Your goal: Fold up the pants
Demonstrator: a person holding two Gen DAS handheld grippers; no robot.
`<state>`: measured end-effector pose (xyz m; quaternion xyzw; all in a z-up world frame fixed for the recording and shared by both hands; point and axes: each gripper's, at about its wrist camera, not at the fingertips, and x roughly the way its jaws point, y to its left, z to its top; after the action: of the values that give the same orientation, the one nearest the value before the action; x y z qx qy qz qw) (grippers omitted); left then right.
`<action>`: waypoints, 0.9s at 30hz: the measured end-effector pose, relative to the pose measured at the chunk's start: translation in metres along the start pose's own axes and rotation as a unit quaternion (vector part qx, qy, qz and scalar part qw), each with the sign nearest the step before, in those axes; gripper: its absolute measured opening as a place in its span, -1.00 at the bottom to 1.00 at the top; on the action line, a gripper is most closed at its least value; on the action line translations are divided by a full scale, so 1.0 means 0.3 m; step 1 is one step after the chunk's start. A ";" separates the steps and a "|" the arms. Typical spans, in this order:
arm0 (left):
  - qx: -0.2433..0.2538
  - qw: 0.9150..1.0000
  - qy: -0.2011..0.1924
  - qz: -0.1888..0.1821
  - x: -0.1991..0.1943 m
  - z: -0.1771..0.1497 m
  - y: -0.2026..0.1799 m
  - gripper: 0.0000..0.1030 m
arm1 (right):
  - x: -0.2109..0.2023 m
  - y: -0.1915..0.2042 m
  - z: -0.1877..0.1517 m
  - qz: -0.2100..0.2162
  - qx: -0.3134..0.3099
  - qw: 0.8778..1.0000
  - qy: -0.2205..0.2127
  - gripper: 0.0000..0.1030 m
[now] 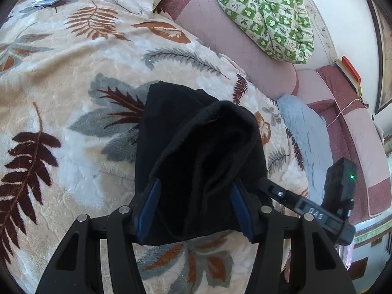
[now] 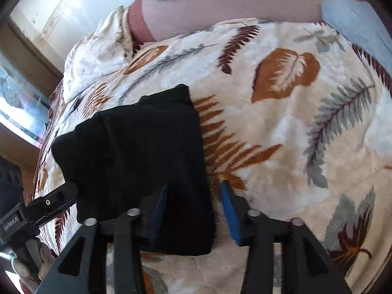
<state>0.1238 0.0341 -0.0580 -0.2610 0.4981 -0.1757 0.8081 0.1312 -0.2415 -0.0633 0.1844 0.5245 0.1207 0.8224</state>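
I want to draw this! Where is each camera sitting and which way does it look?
Left wrist view: on the left gripper, looking down at the black pants; the right gripper's finger pokes in.
Right wrist view: on the right gripper, looking down; the left gripper and a hand show.
Both see the pants and leaf blanket.

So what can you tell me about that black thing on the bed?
It is a pair of black knit pants, soft and ribbed-looking, already folded into a thick bundle. It lies on the fluffy cream blanket with leaf prints. One rounded fold humps up at the near end in the left wrist view. The left gripper has the bundle between its blue pads. The right gripper straddles the bundle's right edge with one pad clear of the cloth.
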 end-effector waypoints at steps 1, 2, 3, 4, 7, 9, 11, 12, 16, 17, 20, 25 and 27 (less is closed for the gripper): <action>-0.002 1.000 -0.001 -0.001 0.001 -0.004 0.004 0.10 | -0.020 0.008 0.007 0.005 -0.001 1.000 -0.002 0.17; -0.005 1.000 -0.002 -0.004 -0.001 -0.007 0.009 0.10 | -0.046 0.029 0.017 0.003 -0.012 1.000 -0.012 0.21; -0.009 1.000 -0.003 -0.010 -0.003 -0.008 0.012 0.10 | -0.080 0.064 0.030 0.002 -0.033 0.999 -0.029 0.22; -0.012 1.000 -0.004 -0.016 -0.008 -0.008 0.014 0.10 | -0.110 0.100 0.041 0.004 -0.051 0.998 -0.045 0.22; -0.010 1.000 -0.004 -0.016 -0.008 -0.004 0.018 0.10 | -0.161 0.236 0.084 0.023 -0.110 0.991 -0.069 0.22; -0.014 1.000 -0.007 -0.018 -0.013 -0.005 0.026 0.10 | -0.132 0.320 0.100 0.034 -0.145 0.988 -0.050 0.19; -0.018 0.999 -0.012 -0.025 -0.024 -0.010 0.040 0.10 | -0.062 0.409 0.114 0.046 -0.174 0.984 -0.011 -0.11; -0.020 0.999 -0.014 -0.025 -0.031 -0.014 0.048 0.10 | -0.017 0.449 0.116 0.044 -0.187 0.981 0.009 -0.21; -0.035 0.999 -0.018 -0.030 -0.047 -0.041 0.108 0.10 | 0.168 0.569 0.128 0.025 -0.203 0.976 0.069 -0.28; -0.040 0.999 -0.018 -0.031 -0.050 -0.048 0.125 0.10 | 0.213 0.587 0.136 0.022 -0.199 0.976 0.082 -0.27; -0.054 0.998 -0.016 -0.036 -0.058 -0.061 0.174 0.10 | 0.341 0.619 0.168 0.007 -0.179 0.977 0.116 -0.24; -0.070 0.996 -0.027 -0.040 -0.113 -0.060 0.217 0.10 | 0.358 0.622 0.229 0.019 -0.157 0.978 0.136 -0.14; -0.060 0.996 -0.043 -0.044 -0.148 -0.040 0.197 0.10 | 0.285 0.612 0.254 0.036 -0.150 0.981 0.115 -0.13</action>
<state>0.0949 0.1025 -0.0660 -0.3380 0.4602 -0.1697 0.8032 0.2354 -0.0556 -0.0252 0.0628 0.5841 0.2482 0.7702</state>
